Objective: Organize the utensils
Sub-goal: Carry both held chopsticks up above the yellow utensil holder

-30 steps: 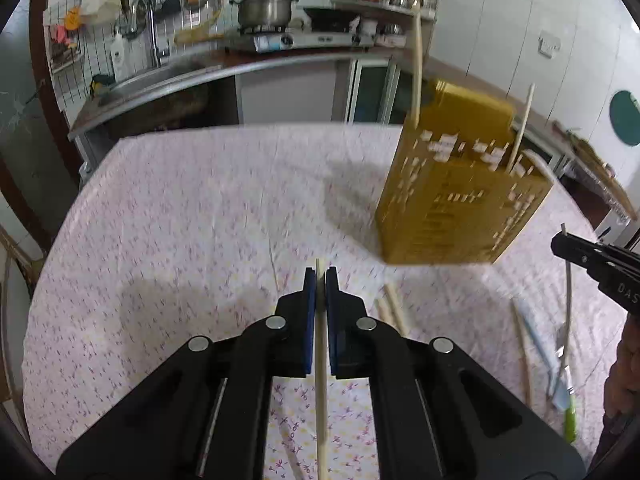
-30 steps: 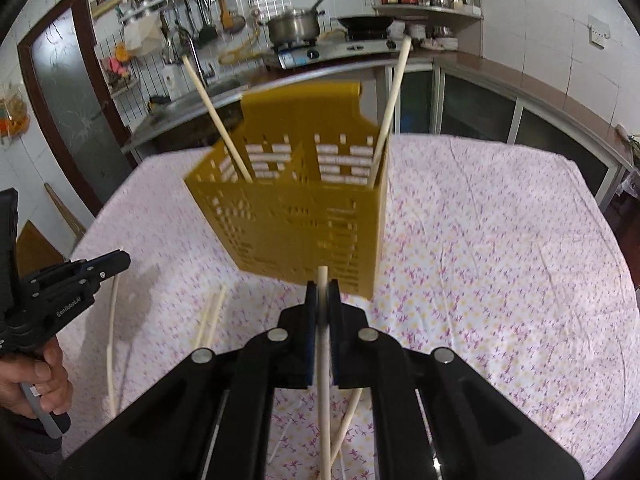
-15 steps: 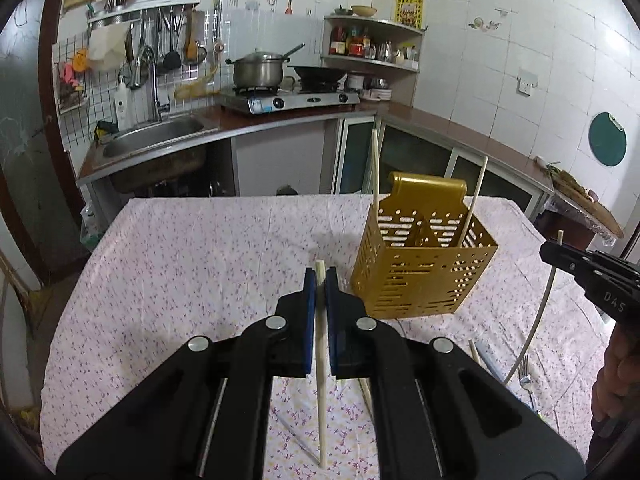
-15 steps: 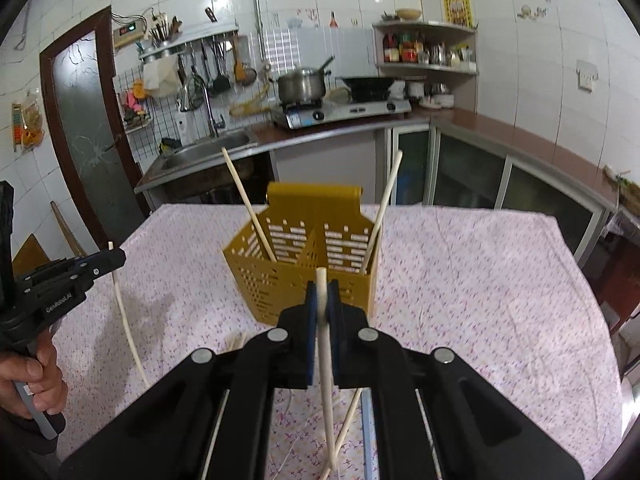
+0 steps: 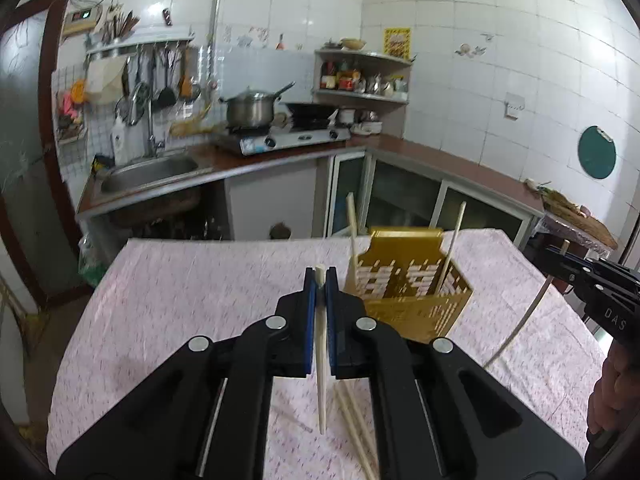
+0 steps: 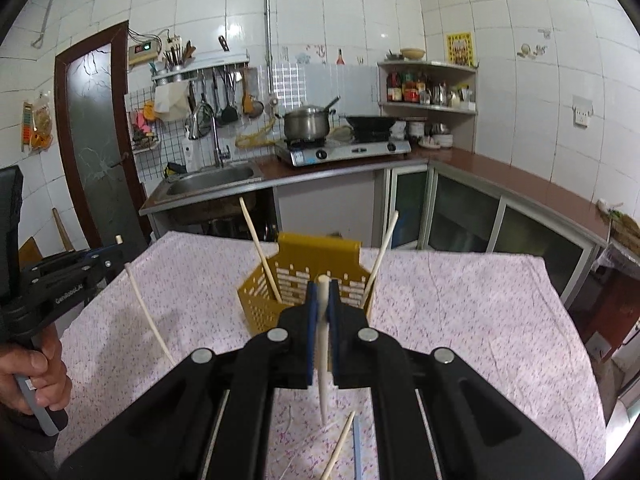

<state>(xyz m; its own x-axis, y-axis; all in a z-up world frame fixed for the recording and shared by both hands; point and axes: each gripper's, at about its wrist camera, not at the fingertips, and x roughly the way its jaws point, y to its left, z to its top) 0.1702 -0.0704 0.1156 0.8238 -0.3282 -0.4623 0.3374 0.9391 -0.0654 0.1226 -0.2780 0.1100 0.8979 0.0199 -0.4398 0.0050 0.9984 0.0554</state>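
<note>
A yellow perforated utensil holder (image 5: 408,292) (image 6: 296,284) stands on the floral tablecloth (image 5: 180,292) with two chopsticks (image 5: 352,224) leaning in it. My left gripper (image 5: 320,276) is shut on a pale chopstick (image 5: 321,360) that hangs down between its blue pads, left of the holder. My right gripper (image 6: 323,286) is shut on another chopstick (image 6: 323,360), just in front of the holder. Each gripper shows in the other's view: the right gripper (image 5: 560,264) with its chopstick (image 5: 520,324), the left gripper (image 6: 114,252) with its chopstick (image 6: 148,320). Both are held above the table.
Loose chopsticks (image 5: 352,412) (image 6: 340,444) and a bluish utensil handle (image 6: 356,448) lie on the cloth near the front edge. A hand (image 6: 28,368) grips the left handle. Behind the table are a sink counter (image 6: 212,176) and a stove with a pot (image 6: 308,124).
Both grippers have risen with their chopsticks and tilted up towards level. The holder now looks farther and lower in both views, and more of the kitchen wall shows.
</note>
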